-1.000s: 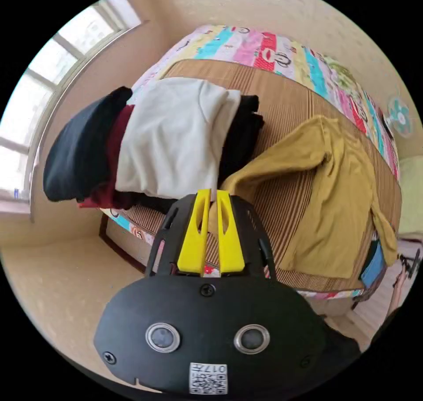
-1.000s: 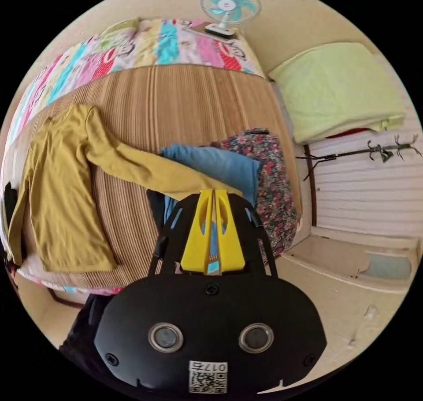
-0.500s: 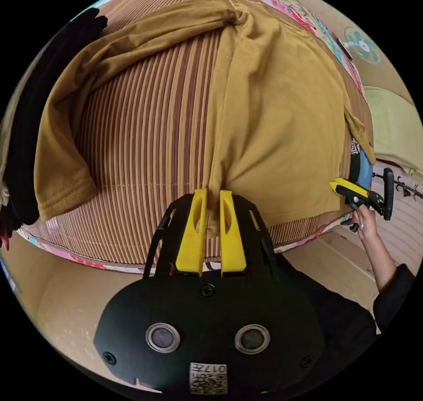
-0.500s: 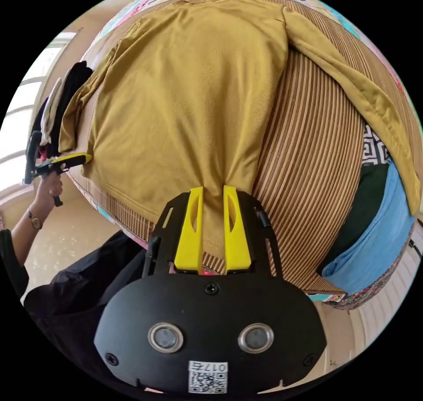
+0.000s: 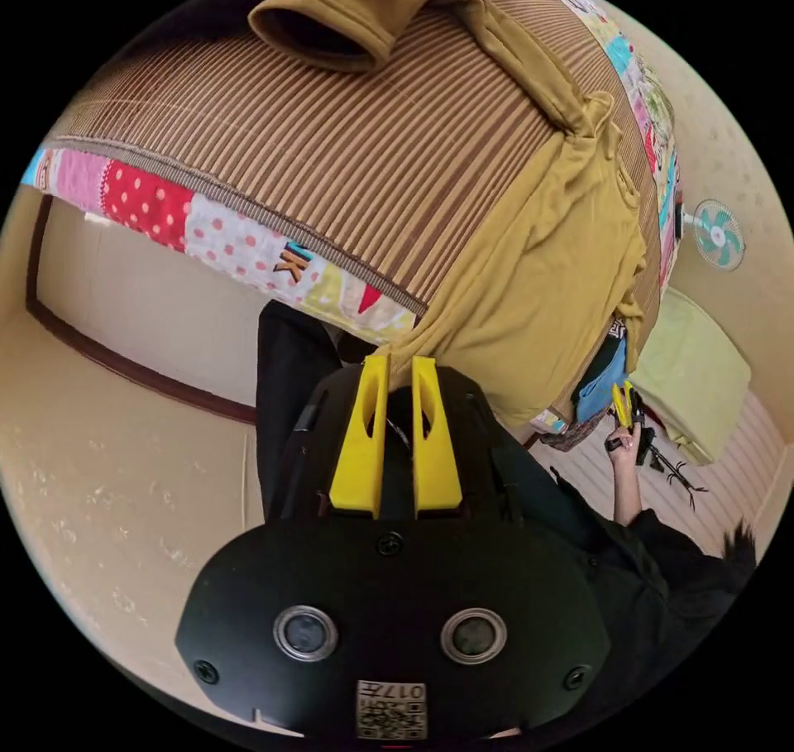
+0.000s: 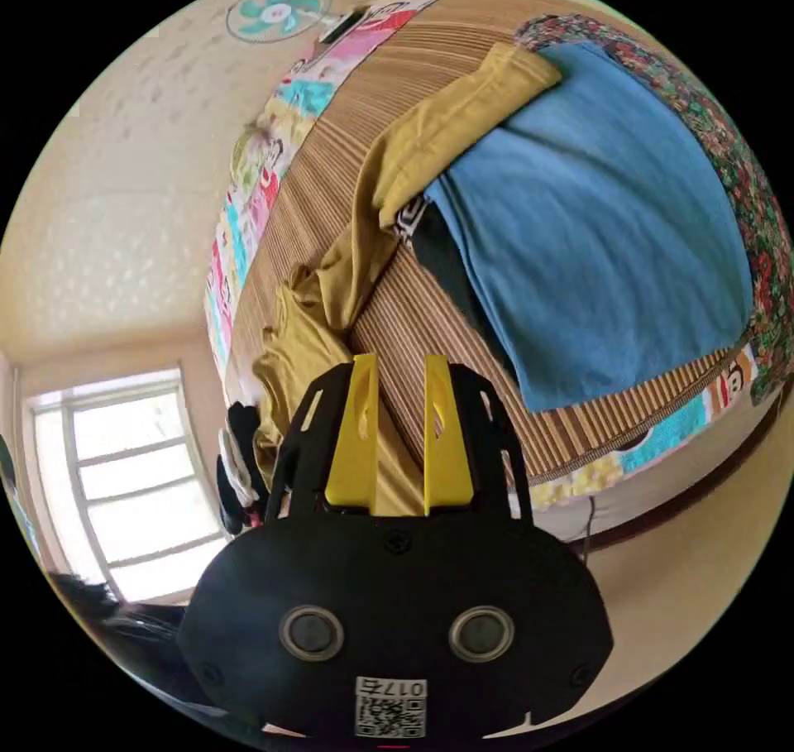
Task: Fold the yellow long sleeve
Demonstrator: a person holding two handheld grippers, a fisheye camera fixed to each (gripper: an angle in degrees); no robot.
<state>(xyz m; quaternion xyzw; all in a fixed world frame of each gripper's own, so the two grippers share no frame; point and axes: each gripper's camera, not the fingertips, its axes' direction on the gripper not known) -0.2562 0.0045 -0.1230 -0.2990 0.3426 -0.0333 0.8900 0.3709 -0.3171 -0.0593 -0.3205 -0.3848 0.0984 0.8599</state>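
A bed (image 5: 207, 231) under a striped brown mat (image 5: 331, 148) carries the clothes. On the mat the yellow shirt (image 5: 538, 289) lies spread, hem hanging over the edge toward five o'clock. In the right gripper view one sleeve (image 6: 447, 131) rests on a blue garment (image 6: 604, 231), floral cloth (image 6: 744, 206) beyond at three o'clock.

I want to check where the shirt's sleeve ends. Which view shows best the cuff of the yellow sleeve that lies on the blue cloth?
The right gripper view: there the sleeve runs whole, its cuff resting on the blue cloth. In the left gripper view that side is far and small beside the blue cloth, so its cuff cannot be made out.
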